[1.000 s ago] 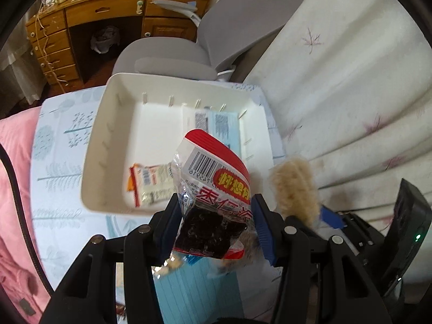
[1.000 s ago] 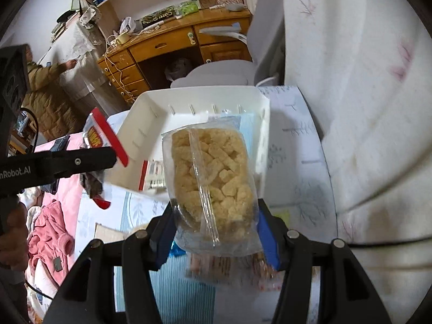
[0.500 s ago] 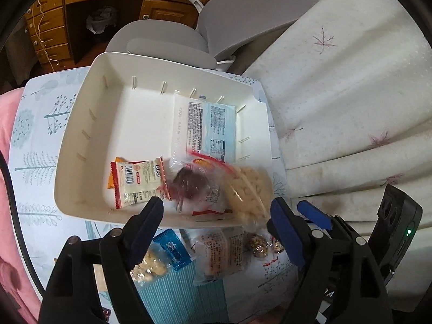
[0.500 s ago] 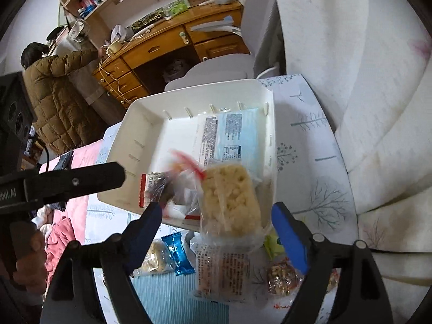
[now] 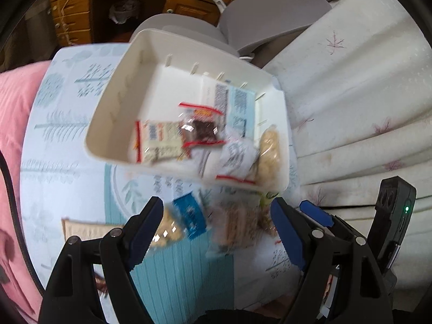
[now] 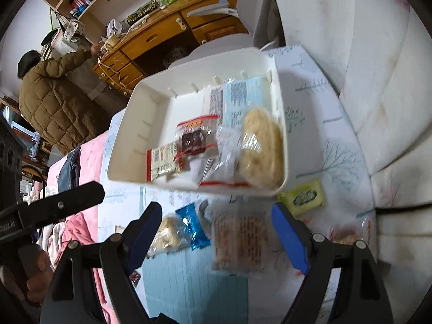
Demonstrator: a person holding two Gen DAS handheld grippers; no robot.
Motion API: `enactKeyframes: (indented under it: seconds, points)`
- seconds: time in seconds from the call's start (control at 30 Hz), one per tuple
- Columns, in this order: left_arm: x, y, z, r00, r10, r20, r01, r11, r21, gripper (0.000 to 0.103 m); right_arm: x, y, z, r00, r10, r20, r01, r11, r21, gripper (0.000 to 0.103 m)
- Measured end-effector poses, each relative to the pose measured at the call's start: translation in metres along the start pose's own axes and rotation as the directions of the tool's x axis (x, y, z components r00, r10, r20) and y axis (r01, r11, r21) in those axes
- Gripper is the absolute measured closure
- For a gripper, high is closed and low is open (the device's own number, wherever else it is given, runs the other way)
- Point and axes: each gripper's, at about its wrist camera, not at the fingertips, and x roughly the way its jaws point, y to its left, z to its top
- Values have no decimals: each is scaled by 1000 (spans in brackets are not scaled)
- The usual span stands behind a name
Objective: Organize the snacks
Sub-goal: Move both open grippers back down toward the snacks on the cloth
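A white tray (image 5: 118, 100) (image 6: 135, 124) sits on the patterned cloth and holds several snack packs: a dark red-edged pack (image 5: 201, 128) (image 6: 195, 137), a yellow puffed-snack bag (image 5: 270, 148) (image 6: 260, 148), a red-striped pack (image 5: 158, 140) (image 6: 162, 159) and a blue-white pack (image 6: 240, 100). My left gripper (image 5: 217, 229) is open and empty, just in front of the tray. My right gripper (image 6: 216, 232) is open and empty above loose packs: a blue wrapper (image 5: 190, 216) (image 6: 193, 226), a clear biscuit pack (image 5: 237, 226) (image 6: 240, 240).
A green-yellow packet (image 6: 303, 197) lies right of the tray. A grey chair (image 5: 256, 10) and wooden desk (image 6: 162, 35) stand behind the table. A person in a brown coat (image 6: 54, 102) stands far left. White curtain (image 5: 351, 94) hangs on the right. Pink bedding (image 5: 10, 135) lies left.
Both grippers opened and dropped their packs into the tray: the dark red-edged pack from the left, the yellow puffed bag from the right. Both then pulled back toward the table's near side.
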Motion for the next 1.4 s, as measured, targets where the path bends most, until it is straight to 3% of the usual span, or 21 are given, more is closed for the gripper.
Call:
enactKeyframes:
  seconds: [0.53,0.73,1.1,1.4]
  points:
    - [-19,103,-92,994,70,-90,-78,993,-91,22,34,37,-75,983,19,-182,0,994,109,19]
    - [-24,147,-112,985,109,-135,-123,987,-99,22,48,58,-99,973,25,-229,9,989,149,19]
    - [-27,217,-123,960,169,-221,-187,980,-63,22,85,114,-132,957,45,-287,4,986,169,19]
    - [-25,242,-106,950,199,-240,-199,980,27,22,112,167,-156,962,20,-274,-6,999,52,19]
